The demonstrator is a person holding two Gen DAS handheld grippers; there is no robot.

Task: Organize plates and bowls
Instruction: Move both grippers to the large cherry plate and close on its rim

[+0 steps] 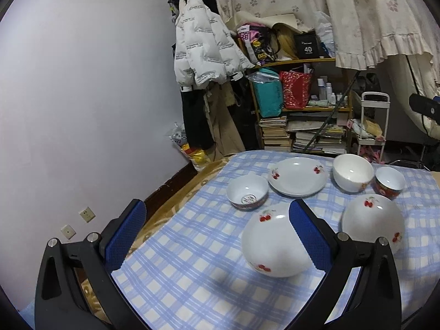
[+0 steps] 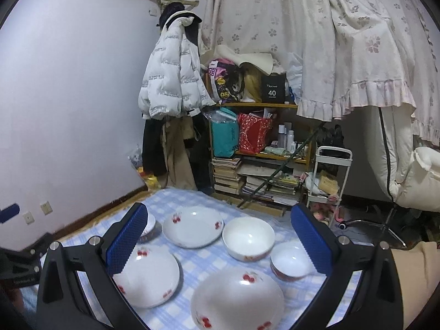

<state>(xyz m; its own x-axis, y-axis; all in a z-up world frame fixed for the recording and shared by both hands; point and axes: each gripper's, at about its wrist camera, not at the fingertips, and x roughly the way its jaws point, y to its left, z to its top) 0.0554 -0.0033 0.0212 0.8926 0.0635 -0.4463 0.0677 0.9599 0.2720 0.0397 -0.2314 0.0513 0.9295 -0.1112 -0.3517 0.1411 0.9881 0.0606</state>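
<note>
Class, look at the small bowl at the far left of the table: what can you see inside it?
Inside the small bowl there is only a round striped mark on its white bottom, and no food. The near inner wall is hidden by its own rim.

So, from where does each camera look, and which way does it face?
Left wrist: sits on the left gripper, open above the checked cloth, facing the shelf; only its blue fingers show.
Right wrist: sits on the right gripper, open, further right, facing the same shelf; its own fingers show, plus a blue bit at the left edge, perhaps the other gripper.
Shared: three cherry plates, three bowls, white jacket.
</note>
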